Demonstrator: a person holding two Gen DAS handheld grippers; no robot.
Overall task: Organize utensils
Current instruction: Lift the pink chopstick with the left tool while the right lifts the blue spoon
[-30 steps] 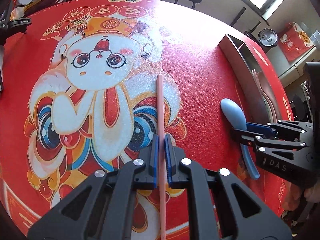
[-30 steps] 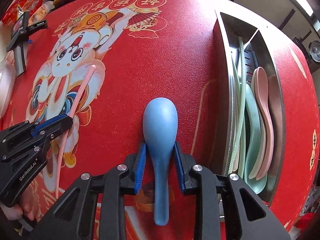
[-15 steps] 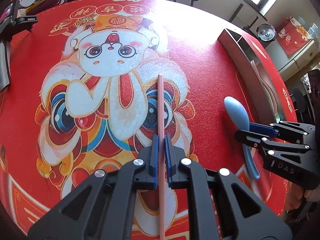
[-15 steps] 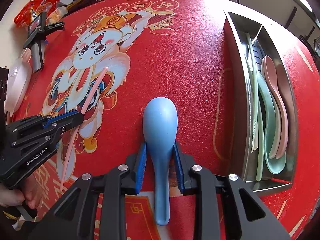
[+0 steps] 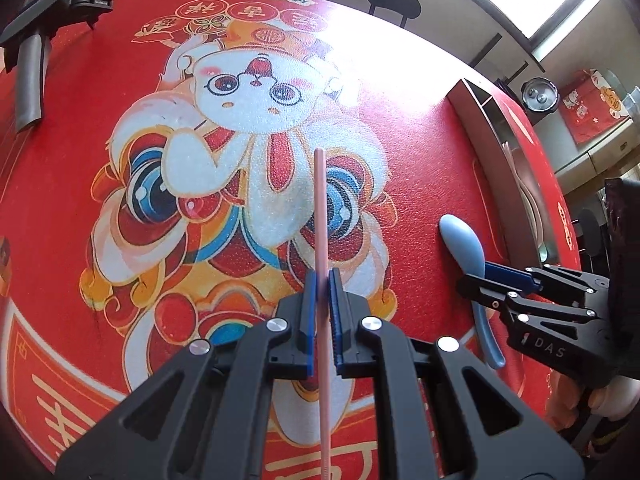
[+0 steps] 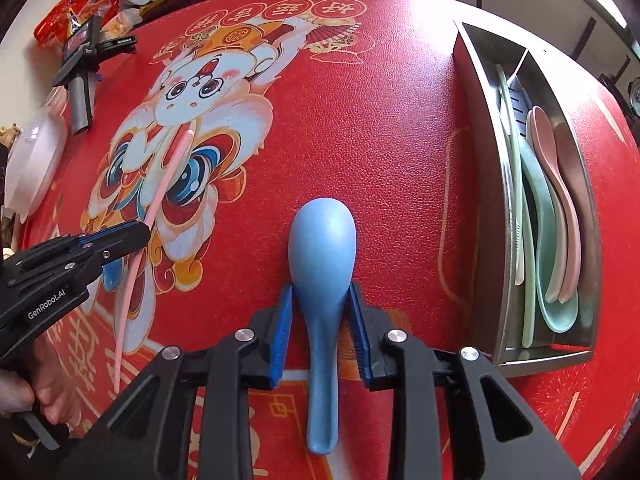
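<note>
My left gripper (image 5: 321, 280) is shut on a pink chopstick (image 5: 321, 208) and holds it above the red tablecloth; the chopstick also shows in the right wrist view (image 6: 160, 196). My right gripper (image 6: 321, 292) is shut on a blue spoon (image 6: 322, 248), bowl forward, held above the cloth; the spoon also shows in the left wrist view (image 5: 464, 240). A steel utensil tray (image 6: 484, 184) lies to the right, with green chopsticks (image 6: 516, 184) in one compartment and green and pink spoons (image 6: 556, 200) in the other.
A round table carries a red cloth with a lion-dance rabbit print (image 5: 256, 92). A black and grey handheld device (image 6: 80, 76) and a white dish (image 6: 32, 160) lie at the far left. Snack packets (image 6: 80, 8) sit at the back. A chair (image 5: 392, 0) stands beyond the table.
Both grippers have risen and drawn back with their utensils, so more of the table shows. Their holds have not changed.
</note>
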